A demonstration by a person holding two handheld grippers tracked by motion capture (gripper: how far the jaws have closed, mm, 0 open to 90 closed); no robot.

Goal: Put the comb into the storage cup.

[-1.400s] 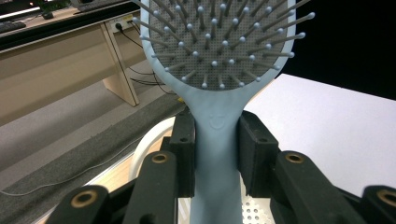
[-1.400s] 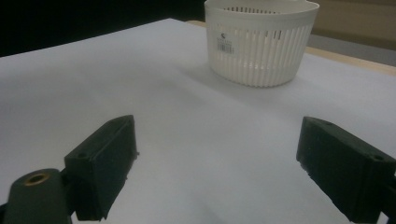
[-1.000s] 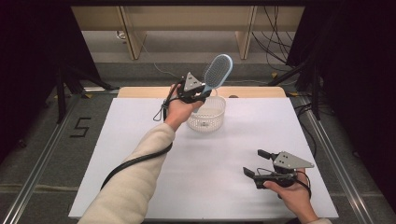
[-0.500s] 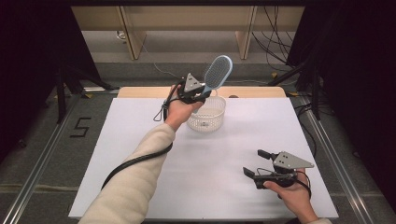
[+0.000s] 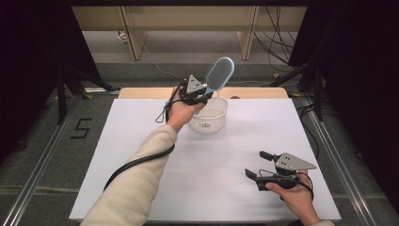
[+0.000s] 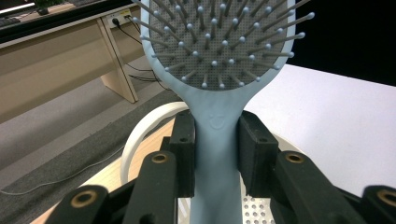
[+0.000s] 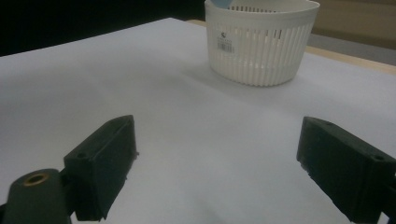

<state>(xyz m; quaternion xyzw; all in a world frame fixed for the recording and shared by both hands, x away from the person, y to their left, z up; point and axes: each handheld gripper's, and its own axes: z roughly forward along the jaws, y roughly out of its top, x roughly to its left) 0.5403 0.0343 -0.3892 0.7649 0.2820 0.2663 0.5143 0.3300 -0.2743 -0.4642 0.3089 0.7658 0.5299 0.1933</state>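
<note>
White sheet covers the worktop (image 5: 141, 141), w/ a bare wood strip at the far edge. Grey floor around it, pale wood desk legs behind, cables, dark curtains both sides. Left hand-held gripper (image 5: 203, 95) clamps the blue hairbrush (image 5: 219, 74) by its handle, above the white basket (image 5: 209, 115) at worktop's far middle. Right hand-held gripper (image 5: 258, 165) near front-right corner, jaws wide, empty.

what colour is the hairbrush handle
Pale blue; the hairbrush handle shows best in the left gripper view.

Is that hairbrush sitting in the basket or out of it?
Out: the left gripper holds the hairbrush above the white basket.
</note>
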